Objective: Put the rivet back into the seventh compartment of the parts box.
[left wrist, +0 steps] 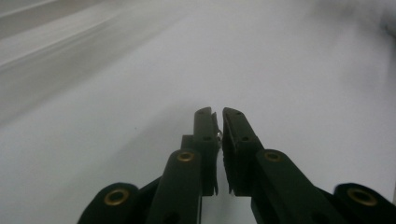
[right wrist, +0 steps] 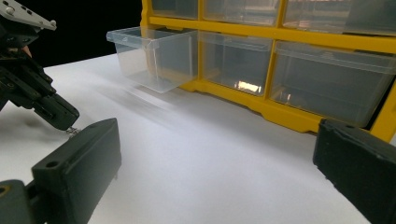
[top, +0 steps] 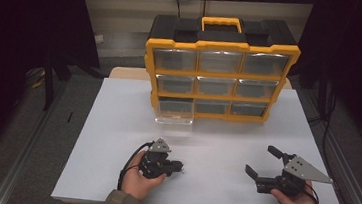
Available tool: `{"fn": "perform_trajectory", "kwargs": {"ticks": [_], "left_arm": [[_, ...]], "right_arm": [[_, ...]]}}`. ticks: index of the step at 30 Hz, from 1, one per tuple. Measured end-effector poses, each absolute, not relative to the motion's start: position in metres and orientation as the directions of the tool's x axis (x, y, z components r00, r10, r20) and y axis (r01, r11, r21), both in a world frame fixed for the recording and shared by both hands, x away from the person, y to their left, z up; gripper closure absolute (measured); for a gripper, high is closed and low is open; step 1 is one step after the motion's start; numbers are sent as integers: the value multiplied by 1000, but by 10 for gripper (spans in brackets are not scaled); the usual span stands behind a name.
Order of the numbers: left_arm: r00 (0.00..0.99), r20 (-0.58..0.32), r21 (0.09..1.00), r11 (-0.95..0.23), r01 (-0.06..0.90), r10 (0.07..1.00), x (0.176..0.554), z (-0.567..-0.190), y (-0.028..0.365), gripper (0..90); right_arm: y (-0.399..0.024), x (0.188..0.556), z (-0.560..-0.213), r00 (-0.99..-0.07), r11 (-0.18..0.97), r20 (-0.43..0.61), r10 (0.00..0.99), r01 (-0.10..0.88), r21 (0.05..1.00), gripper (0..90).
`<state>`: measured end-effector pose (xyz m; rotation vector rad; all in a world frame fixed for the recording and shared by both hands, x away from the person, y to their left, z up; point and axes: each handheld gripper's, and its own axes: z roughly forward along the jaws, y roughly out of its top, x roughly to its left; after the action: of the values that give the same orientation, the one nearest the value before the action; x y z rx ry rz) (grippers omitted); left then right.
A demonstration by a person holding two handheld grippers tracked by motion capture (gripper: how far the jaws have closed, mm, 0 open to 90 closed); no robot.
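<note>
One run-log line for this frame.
left gripper: shut on small metal piece | right gripper: open, empty | bottom-left drawer: pulled out

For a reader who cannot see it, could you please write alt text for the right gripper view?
The right gripper is open over a white table. Behind it, a yellow organizer has one clear drawer pulled out. The left gripper pinches a small metal thing.
</note>
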<state>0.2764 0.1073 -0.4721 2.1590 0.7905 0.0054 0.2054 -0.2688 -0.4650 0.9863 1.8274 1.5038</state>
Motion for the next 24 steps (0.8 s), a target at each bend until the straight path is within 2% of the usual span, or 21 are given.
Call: {"fn": "perform_trajectory", "kwargs": {"ticks": [11, 24], "left_arm": [[801, -250, 696, -474, 539, 544, 278, -473, 104, 885], [780, -262, 723, -420, 549, 569, 279, -466, 107, 888]], "right_arm": [[-269, 205, -465, -564, 92, 28, 825, 184, 978, 10], [-269, 205, -465, -568, 100, 20, 823, 180, 979, 11]]}}
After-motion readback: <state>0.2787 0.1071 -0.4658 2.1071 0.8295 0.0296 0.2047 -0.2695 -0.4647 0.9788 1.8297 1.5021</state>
